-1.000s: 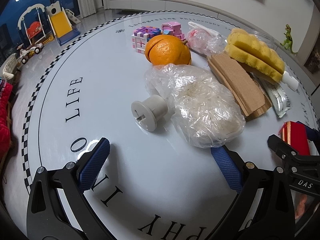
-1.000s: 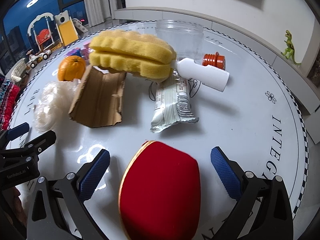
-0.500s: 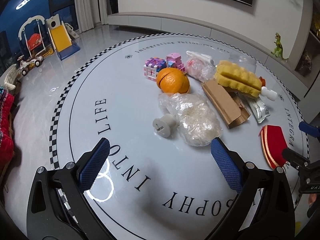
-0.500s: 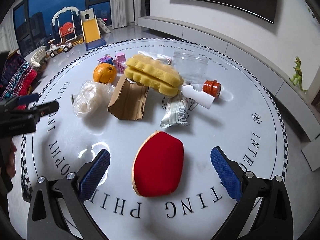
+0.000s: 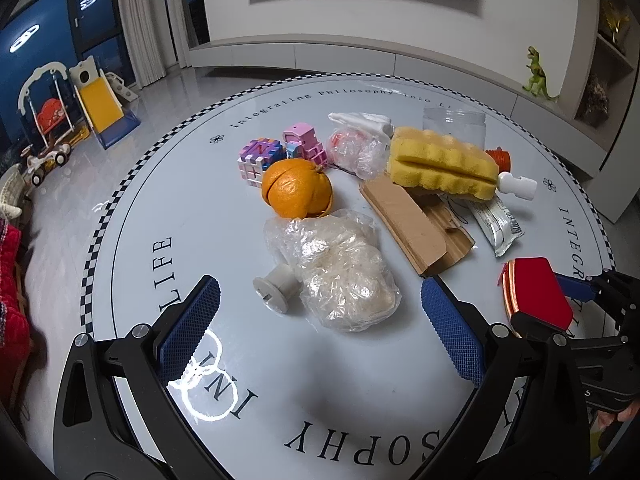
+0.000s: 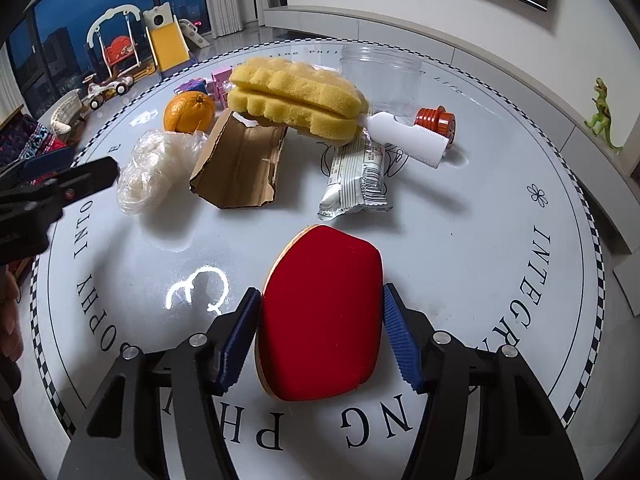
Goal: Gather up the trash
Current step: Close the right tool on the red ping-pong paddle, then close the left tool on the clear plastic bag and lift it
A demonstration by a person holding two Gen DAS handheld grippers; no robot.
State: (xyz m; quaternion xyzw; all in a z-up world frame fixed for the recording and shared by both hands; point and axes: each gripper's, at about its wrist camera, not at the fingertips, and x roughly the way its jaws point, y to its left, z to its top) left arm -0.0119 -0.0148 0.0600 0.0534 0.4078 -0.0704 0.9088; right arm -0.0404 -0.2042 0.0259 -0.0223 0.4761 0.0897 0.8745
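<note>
We see a round white surface (image 5: pixel 168 184) with lettering around its rim. At its middle the clutter lies together: a yellow sponge (image 6: pixel 296 98) resting partly on a torn cardboard piece (image 6: pixel 240 168), a crumpled plastic bag (image 5: pixel 340 268) just beside an orange (image 5: pixel 298 188), and a silver snack wrapper (image 6: pixel 358 178) near the sponge. Our right gripper (image 6: pixel 320 336) has its jaws closed narrow against both edges of a red paddle (image 6: pixel 322 312), which lies flat on the surface. Our left gripper (image 5: pixel 320 316) hovers with jaws wide; the plastic bag sits just ahead between them, a grey spool (image 5: pixel 276 290) touching it.
</note>
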